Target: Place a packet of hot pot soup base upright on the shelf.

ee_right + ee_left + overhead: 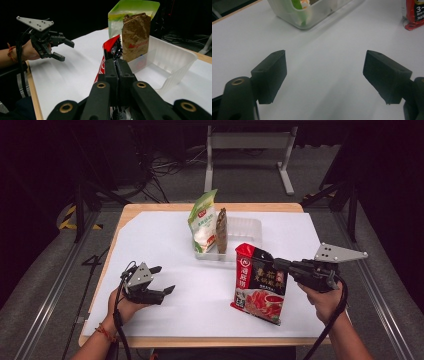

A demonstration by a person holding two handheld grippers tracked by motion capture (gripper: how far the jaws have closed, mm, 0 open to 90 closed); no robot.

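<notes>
The right gripper (278, 264) pinches the red-and-black pouch (260, 287) near the table's (150, 240) right edge, while the left gripper (162, 280) gapes empty near its left edge.

Bare white sheet (165, 255) ahead — tray (250, 227) half free

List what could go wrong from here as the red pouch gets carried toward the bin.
1. The right tongs pinch only the red pouch's edge; hanging free, it might swing or slip out.
2. The green bag and brown packet stand upright in the clear plastic bin; the incoming pouch could knock them over.
</notes>
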